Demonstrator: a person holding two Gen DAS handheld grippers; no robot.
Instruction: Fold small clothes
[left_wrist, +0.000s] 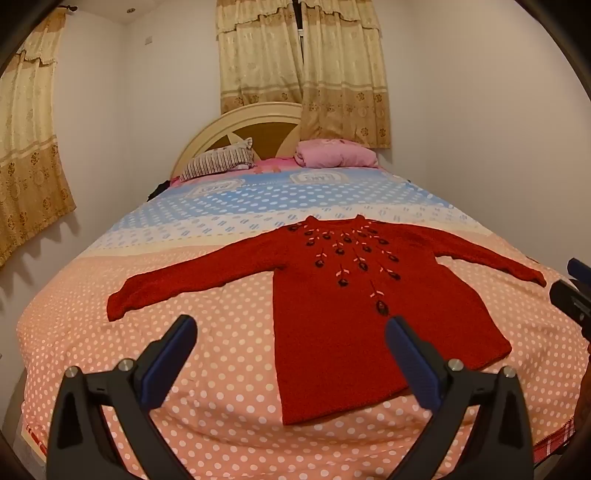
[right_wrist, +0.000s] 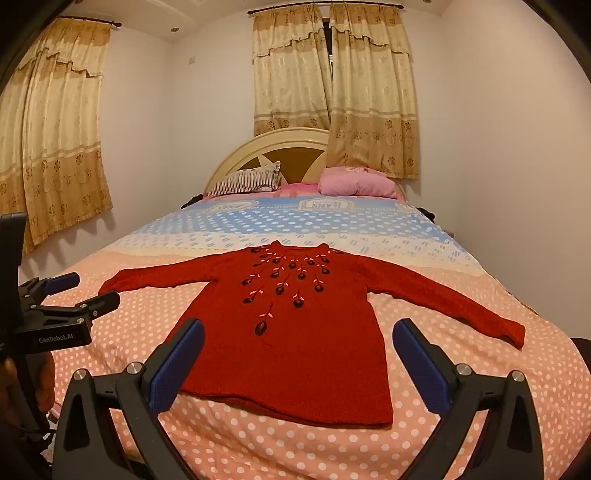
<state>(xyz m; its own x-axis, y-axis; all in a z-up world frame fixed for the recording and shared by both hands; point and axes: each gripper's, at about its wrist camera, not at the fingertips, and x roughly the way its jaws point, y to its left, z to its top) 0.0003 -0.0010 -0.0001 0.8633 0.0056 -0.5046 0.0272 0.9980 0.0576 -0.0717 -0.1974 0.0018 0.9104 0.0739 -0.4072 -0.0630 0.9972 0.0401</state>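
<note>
A small red knitted sweater (left_wrist: 354, 314) with dark embroidered flowers lies flat on the bed, face up, both sleeves spread out to the sides, hem towards me. It also shows in the right wrist view (right_wrist: 295, 343). My left gripper (left_wrist: 291, 325) is open and empty, held above the bed near the hem's left side. My right gripper (right_wrist: 299, 328) is open and empty, held above the hem. The left gripper also shows at the left edge of the right wrist view (right_wrist: 85, 291), and the right gripper at the right edge of the left wrist view (left_wrist: 570, 291).
The bed (left_wrist: 184, 369) has a pink polka-dot cover with a blue band further back. A striped pillow (left_wrist: 218, 162) and a pink pillow (left_wrist: 336, 153) lie by the headboard (left_wrist: 236, 122). Walls and curtains (left_wrist: 303, 66) surround the bed.
</note>
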